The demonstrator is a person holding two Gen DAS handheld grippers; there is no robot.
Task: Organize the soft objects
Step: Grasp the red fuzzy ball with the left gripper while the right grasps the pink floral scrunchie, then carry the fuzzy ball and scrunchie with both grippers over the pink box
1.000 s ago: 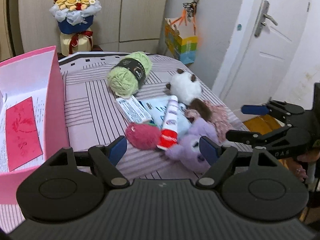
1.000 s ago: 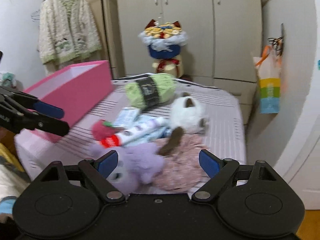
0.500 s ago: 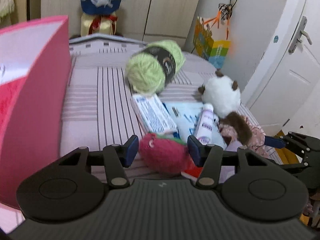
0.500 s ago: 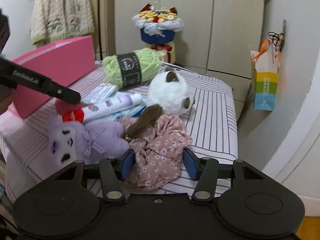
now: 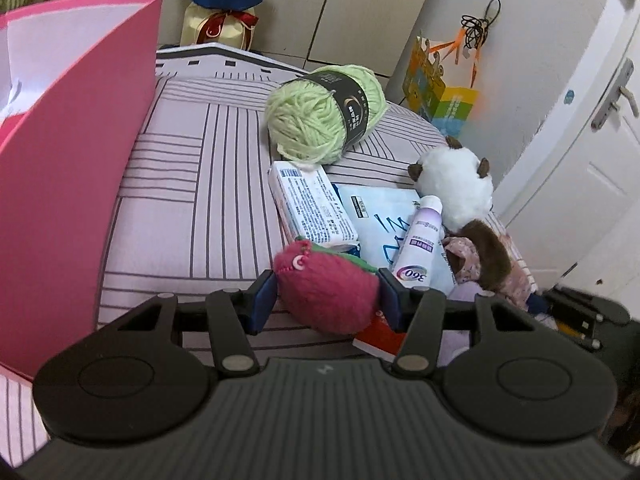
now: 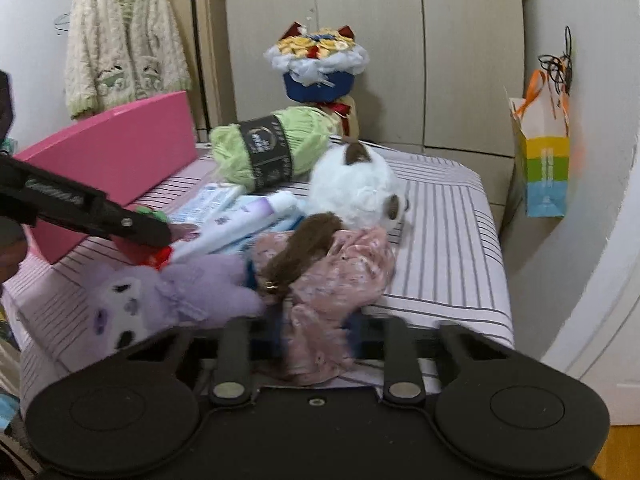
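On the striped table [image 5: 180, 208] lies a heap of soft things. My left gripper [image 5: 326, 302] is shut on a red strawberry plush [image 5: 326, 292], both pads touching its sides. My right gripper [image 6: 316, 328] is shut on a pink floral cloth [image 6: 332, 280] at the table's near edge. A purple plush [image 6: 160, 300] lies left of the cloth. A white cat plush [image 6: 352, 188] with a brown tail [image 6: 304, 248] and a green yarn ball [image 5: 320, 120] lie further back. An open pink box [image 5: 60, 160] stands at the left.
Hard items lie in the heap: a white packet [image 5: 310, 204], a blue booklet [image 5: 384, 220] and a tube [image 5: 418, 248] with a red cap. A bouquet [image 6: 318, 64] stands behind the table. A colourful bag [image 6: 544, 160] hangs on the right wall.
Both grippers moved forward into the heap and closed: the left onto the strawberry plush, the right onto the floral cloth.
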